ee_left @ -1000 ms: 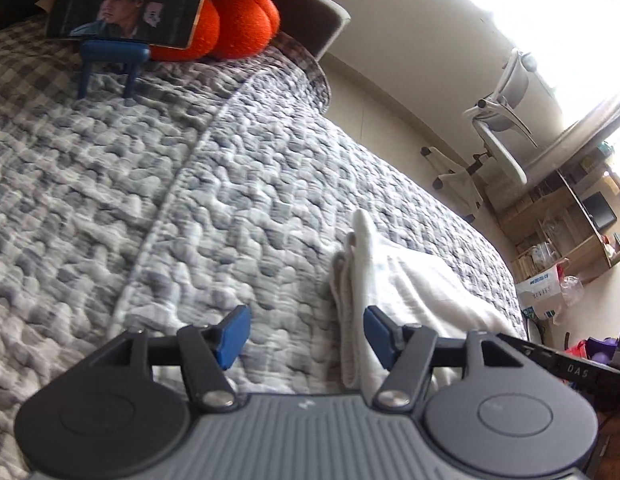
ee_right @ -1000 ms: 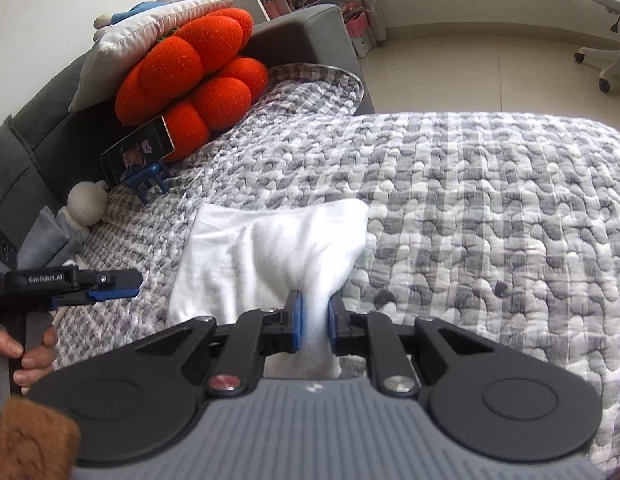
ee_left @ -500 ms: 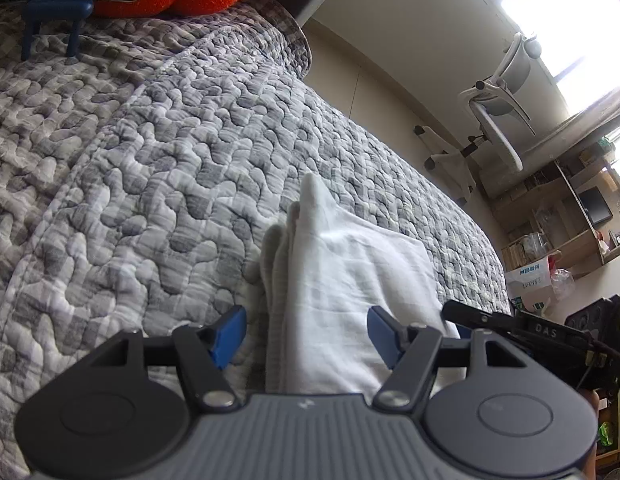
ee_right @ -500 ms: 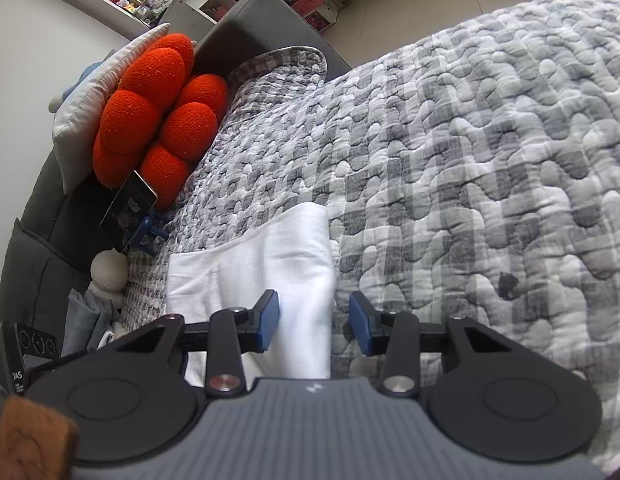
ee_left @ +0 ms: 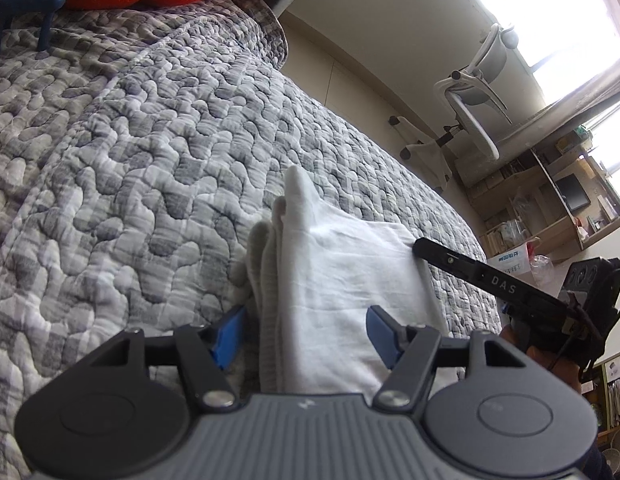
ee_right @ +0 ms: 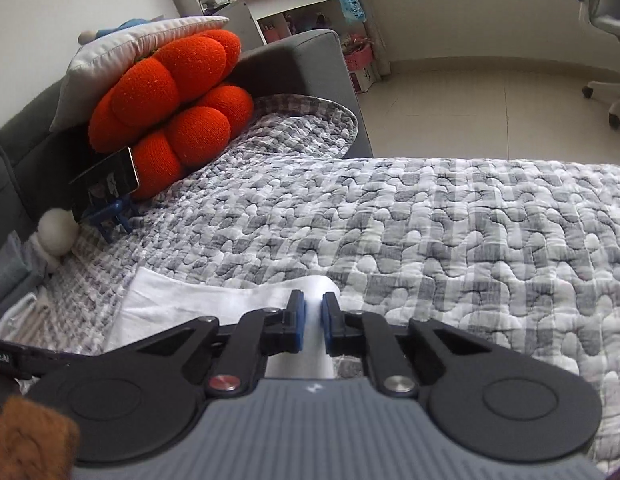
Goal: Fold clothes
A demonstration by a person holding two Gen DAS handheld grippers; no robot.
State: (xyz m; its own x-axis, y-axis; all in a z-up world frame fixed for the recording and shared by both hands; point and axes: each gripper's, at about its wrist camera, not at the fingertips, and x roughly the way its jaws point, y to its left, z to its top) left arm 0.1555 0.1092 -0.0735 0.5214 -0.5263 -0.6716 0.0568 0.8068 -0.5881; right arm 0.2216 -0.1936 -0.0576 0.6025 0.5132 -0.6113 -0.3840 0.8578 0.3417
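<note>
Pinching corner of white garment [ee_right: 214,306] on quilted bed [ee_right: 470,240] with right gripper [ee_right: 313,322], jaws clenched; left gripper [ee_left: 304,334] spread wide astride stacked edge. Mid-fold, probably. Next: left clamps, carry together.

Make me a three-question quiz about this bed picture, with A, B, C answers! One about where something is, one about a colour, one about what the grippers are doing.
1. Where does the white cloth lie?
A. on the floor
B. on the grey quilt
C. on the chair

2. What colour is the puffy cushion?
A. orange
B. green
C. purple

3. What is the right gripper doing?
A. open, holding nothing
B. shut on the phone
C. shut on the white cloth

Answers: 1 B, the cloth rests flat on the quilt. 2 A, its round lobes are bright orange. 3 C, white fabric is pinched between its blue pads, while the left gripper is open.
</note>
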